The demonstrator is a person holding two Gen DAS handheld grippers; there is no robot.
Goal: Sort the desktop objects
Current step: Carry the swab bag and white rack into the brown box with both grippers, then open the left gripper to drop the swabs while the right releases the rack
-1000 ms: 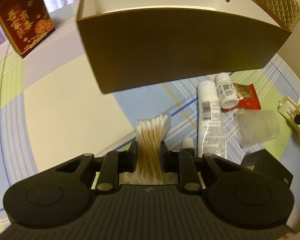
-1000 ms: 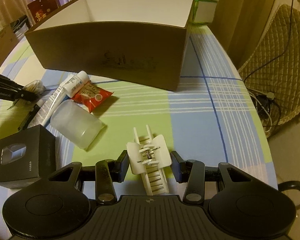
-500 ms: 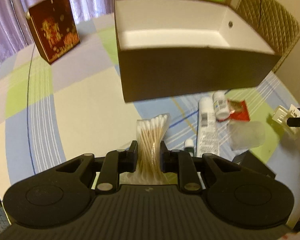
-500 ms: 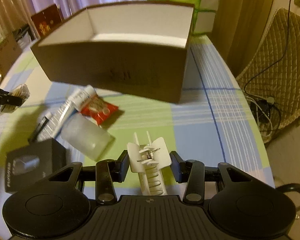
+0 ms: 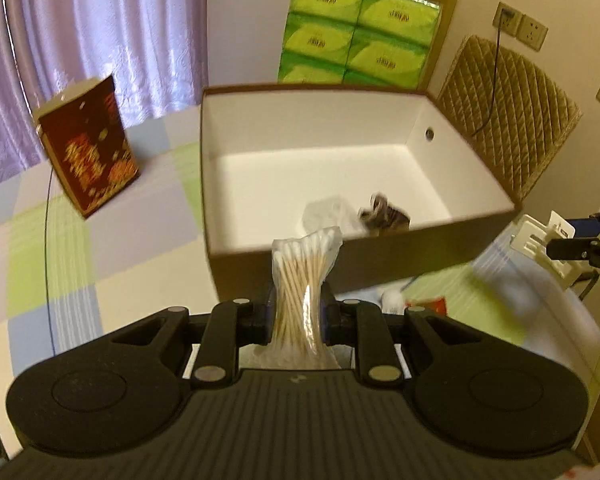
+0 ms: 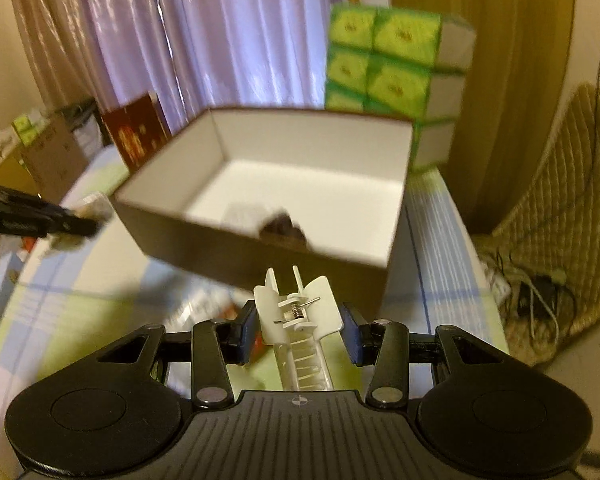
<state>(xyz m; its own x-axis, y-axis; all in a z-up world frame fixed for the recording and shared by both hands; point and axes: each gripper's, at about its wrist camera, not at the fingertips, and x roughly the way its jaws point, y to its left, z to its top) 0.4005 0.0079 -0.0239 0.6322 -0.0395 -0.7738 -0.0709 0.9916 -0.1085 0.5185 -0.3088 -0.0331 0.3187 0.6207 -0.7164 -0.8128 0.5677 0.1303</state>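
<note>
Checked tablecloth (image 5: pixel 56 248) carries the open box (image 5: pixel 380 258); before it, left gripper (image 5: pixel 298 312) clamps a light, soft cotton-swab bag (image 5: pixel 302 280) mid-length, and right gripper (image 6: pixel 298 326) pinches a rigid, brittle white hair claw (image 6: pixel 300 312).

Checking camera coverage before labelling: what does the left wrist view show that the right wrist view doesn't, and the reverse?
Left wrist only: the wall sockets, and the left tongs close up, shut on the bag of cotton swabs.
Right wrist only: cardboard boxes beyond the table, tangled cables on the floor, and the right tongs shut on the white hair clip.
Both: the open box with a few blurred items inside, green tissue packs, red carton, purple curtain, checked tablecloth.
</note>
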